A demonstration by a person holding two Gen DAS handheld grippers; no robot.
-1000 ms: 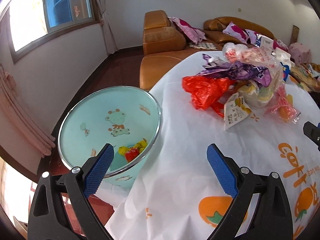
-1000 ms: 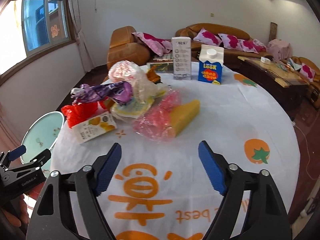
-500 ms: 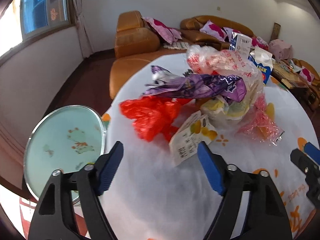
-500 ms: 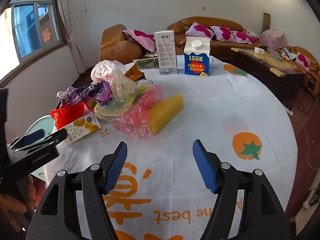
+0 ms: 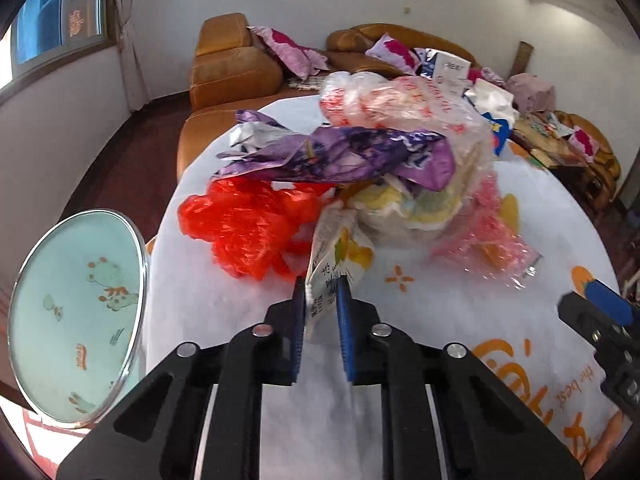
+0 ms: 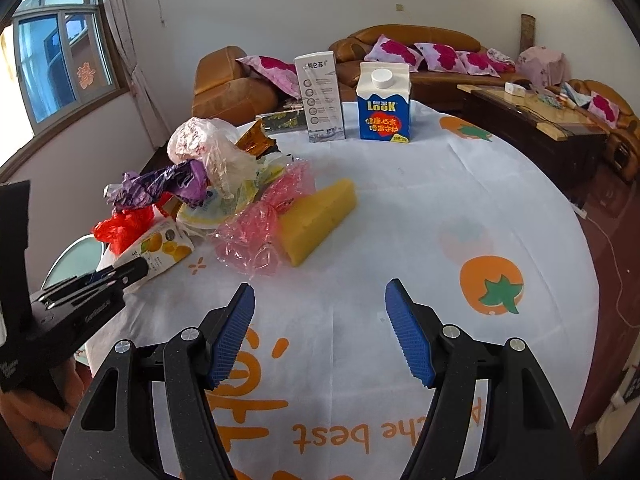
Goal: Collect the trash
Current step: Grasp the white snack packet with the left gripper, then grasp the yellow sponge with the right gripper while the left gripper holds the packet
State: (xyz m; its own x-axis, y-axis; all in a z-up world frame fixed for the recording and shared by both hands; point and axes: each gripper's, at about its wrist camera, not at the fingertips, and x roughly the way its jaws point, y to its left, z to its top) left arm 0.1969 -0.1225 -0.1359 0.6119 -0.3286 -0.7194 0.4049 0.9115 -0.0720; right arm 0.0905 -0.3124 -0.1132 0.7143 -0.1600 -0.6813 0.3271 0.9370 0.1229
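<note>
Beside the bin (image 5: 80, 312), we find the left gripper (image 5: 320, 292), just closing, clamped on the juice pouch (image 5: 336, 256), bin leftward.

Left gripper (image 5: 321, 300), jaws just closed onto white fruit-printed juice carton (image 5: 334, 268) on white tablecloth (image 5: 420, 320); behind it red plastic bag (image 5: 244, 226), purple wrapper (image 5: 340, 152), pink film (image 5: 484, 240); mint bin (image 5: 72, 312) at left.

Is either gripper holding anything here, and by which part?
The left gripper has just closed on the near end of the flattened drink carton. The right gripper is open and holds nothing.
</note>
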